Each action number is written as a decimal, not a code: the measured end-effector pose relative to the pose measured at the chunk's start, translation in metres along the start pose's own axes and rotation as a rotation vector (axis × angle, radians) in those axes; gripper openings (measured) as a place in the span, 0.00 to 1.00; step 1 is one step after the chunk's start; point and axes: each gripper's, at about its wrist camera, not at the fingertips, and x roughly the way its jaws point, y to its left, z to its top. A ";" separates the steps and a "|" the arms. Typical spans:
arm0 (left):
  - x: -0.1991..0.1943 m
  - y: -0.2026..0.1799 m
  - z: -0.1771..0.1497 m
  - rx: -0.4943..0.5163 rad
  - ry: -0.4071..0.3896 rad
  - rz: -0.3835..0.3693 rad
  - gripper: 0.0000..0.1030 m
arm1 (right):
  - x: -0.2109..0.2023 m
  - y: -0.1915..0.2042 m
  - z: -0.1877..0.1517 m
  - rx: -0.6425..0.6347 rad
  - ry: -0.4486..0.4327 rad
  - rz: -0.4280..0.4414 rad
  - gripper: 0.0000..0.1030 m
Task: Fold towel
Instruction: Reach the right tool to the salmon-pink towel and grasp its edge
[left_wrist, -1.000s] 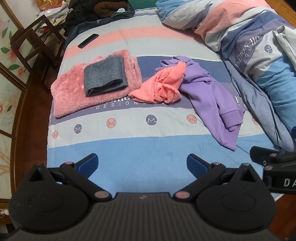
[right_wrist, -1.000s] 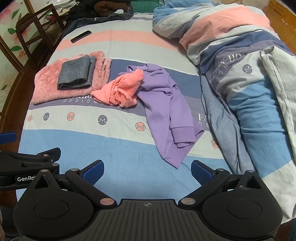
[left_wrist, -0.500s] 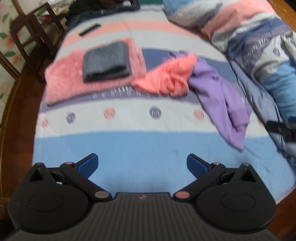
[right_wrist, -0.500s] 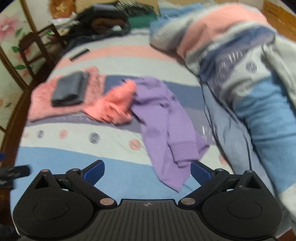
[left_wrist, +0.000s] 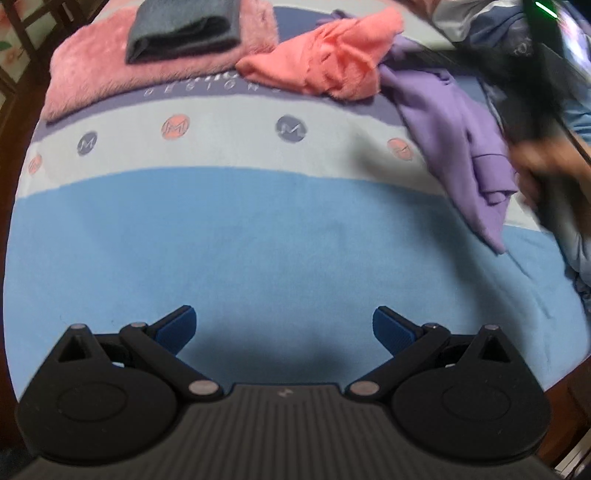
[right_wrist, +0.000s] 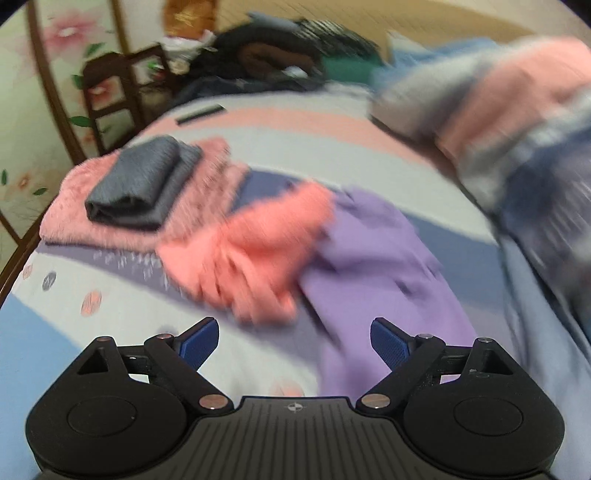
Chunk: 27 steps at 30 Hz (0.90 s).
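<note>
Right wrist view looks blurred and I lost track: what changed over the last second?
Both open claws, left claw and right claw, moved forward over the bed; the right one now nears the crumpled coral-pink towel. Nothing grasped. The folded grey cloth stayed on the fluffy pink towel.

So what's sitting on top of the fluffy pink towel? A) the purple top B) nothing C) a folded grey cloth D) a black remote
C: a folded grey cloth lies on the fluffy pink towel, while the purple top lies apart on the bed.
</note>
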 end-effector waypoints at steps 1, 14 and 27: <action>0.006 0.000 -0.002 -0.007 0.009 0.001 1.00 | 0.019 0.003 0.008 -0.010 -0.005 0.009 0.86; 0.023 0.051 -0.009 -0.209 0.059 0.013 1.00 | 0.011 0.020 0.007 0.009 -0.003 0.187 0.13; -0.017 0.136 -0.029 -0.364 -0.002 0.018 1.00 | -0.179 0.057 0.015 0.299 0.010 0.770 0.16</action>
